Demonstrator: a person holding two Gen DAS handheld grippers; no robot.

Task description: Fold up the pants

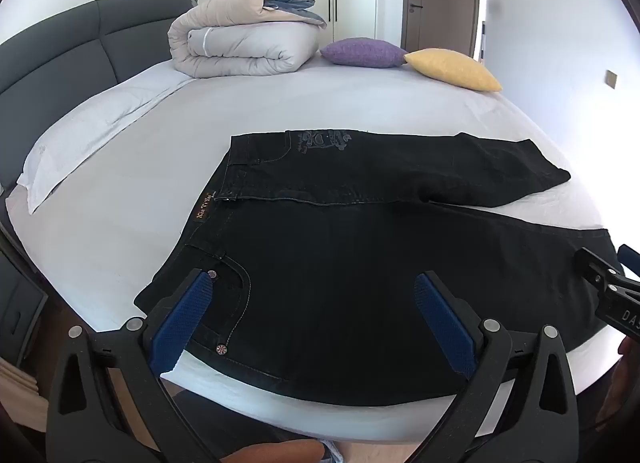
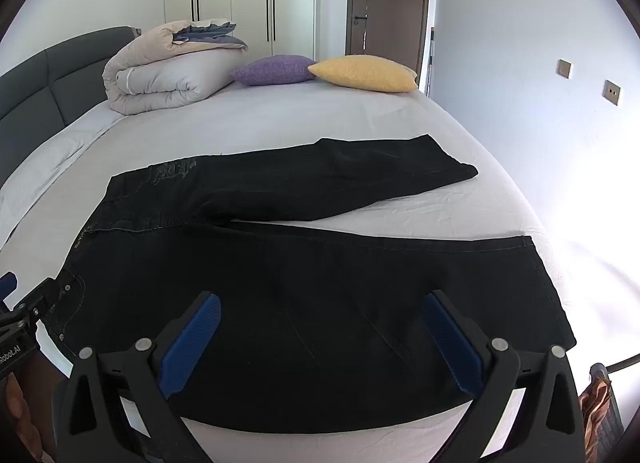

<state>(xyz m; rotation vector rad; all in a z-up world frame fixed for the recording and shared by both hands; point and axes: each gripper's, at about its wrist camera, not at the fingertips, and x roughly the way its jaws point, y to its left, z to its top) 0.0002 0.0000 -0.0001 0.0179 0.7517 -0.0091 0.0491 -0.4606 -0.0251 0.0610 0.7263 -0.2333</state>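
Observation:
Black jeans (image 1: 360,263) lie flat on the white bed, waistband to the left, both legs running right and spread apart in a V. My left gripper (image 1: 312,291) is open above the near hip and front pocket, close to the bed's near edge. My right gripper (image 2: 320,311) is open above the near leg (image 2: 320,283), toward its hem. Each gripper shows at the other view's edge: the right one in the left wrist view (image 1: 608,283), the left one in the right wrist view (image 2: 24,303). Neither holds cloth.
A rolled duvet (image 1: 244,35), a purple cushion (image 1: 362,52) and a yellow cushion (image 1: 452,69) sit at the bed's far side. A white pillow (image 1: 92,135) lies by the grey headboard (image 1: 60,55) on the left. A wall stands to the right.

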